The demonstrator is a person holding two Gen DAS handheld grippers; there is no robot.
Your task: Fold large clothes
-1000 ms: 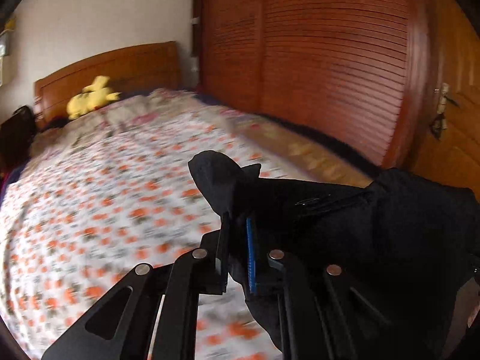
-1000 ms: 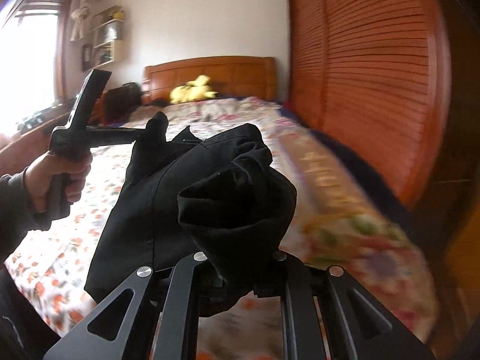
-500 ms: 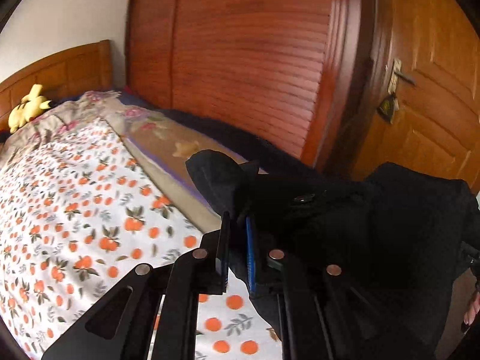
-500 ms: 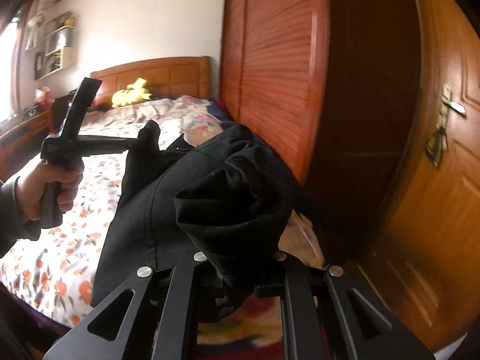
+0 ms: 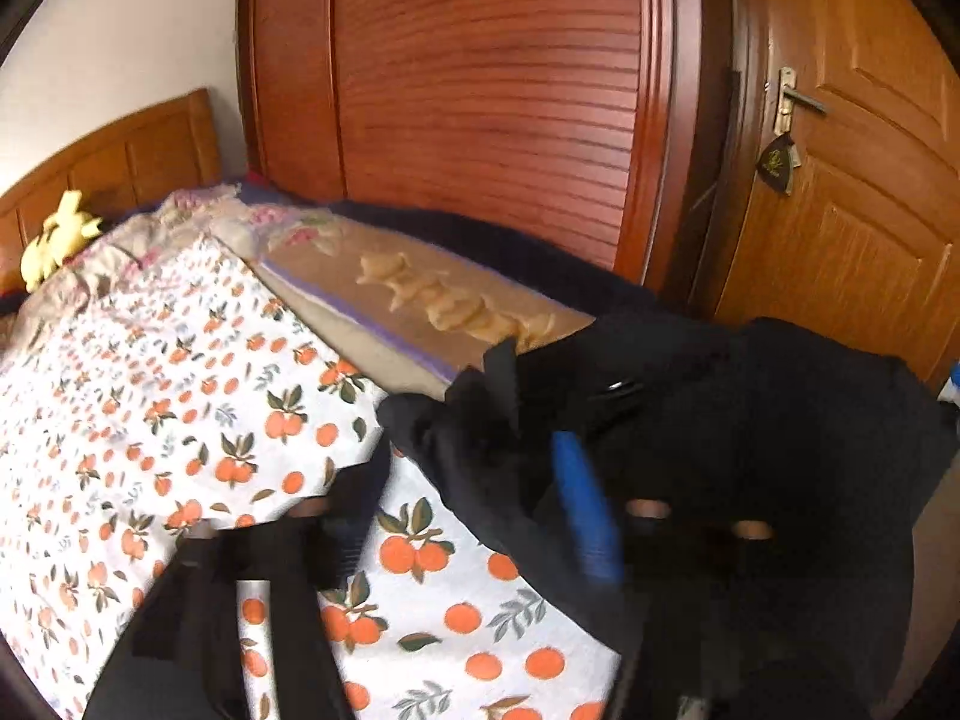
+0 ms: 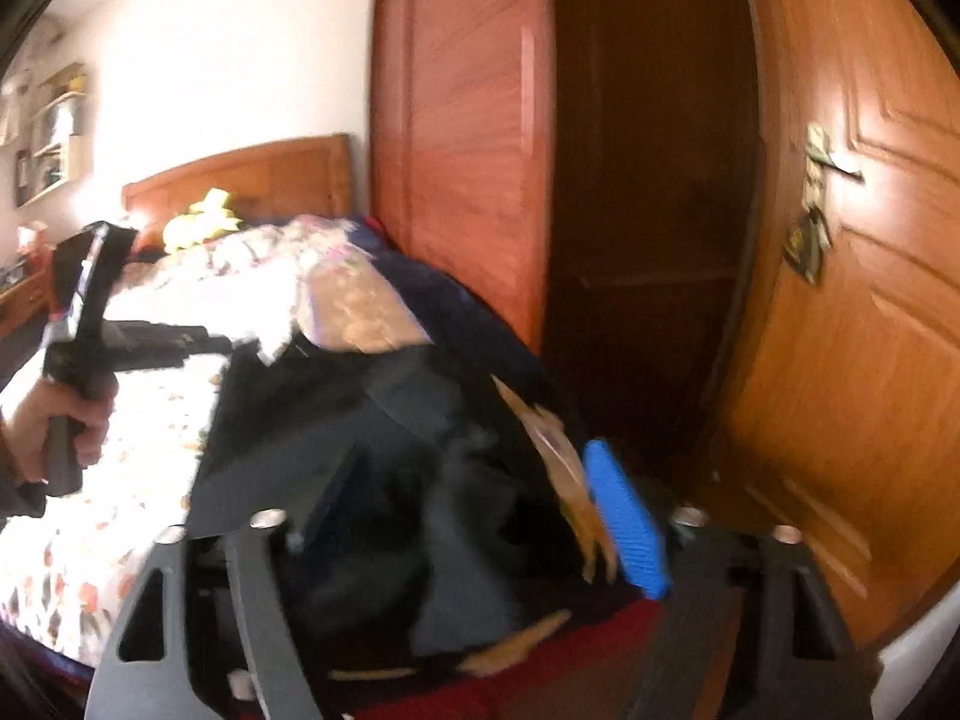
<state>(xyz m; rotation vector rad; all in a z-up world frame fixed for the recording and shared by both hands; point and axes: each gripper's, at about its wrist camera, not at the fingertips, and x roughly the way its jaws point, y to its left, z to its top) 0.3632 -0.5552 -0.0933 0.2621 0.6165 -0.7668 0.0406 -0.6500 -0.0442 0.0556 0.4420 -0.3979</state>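
Observation:
A large black garment [image 5: 750, 438] lies bunched at the right corner of the bed [image 5: 180, 396]. In the left wrist view my left gripper [image 5: 474, 498] is open, its jaws wide apart, and the cloth's edge lies between them, released. In the right wrist view the same garment [image 6: 384, 468] droops between the spread jaws of my right gripper [image 6: 474, 516], which is open too. The blue pad [image 6: 627, 531] of its right finger is bare. My left gripper, held in a hand [image 6: 72, 414], shows at the left of the right wrist view.
The bed has an orange-print sheet and a wooden headboard [image 5: 114, 162] with a yellow plush toy [image 5: 57, 237]. A slatted wooden wardrobe [image 5: 498, 90] stands along the bed's right side. A wooden door [image 5: 852, 180] with a handle is at the far right.
Both grippers were shut on the black garment and carried it to the right. Now both have opened and the garment has dropped onto the bed's corner.

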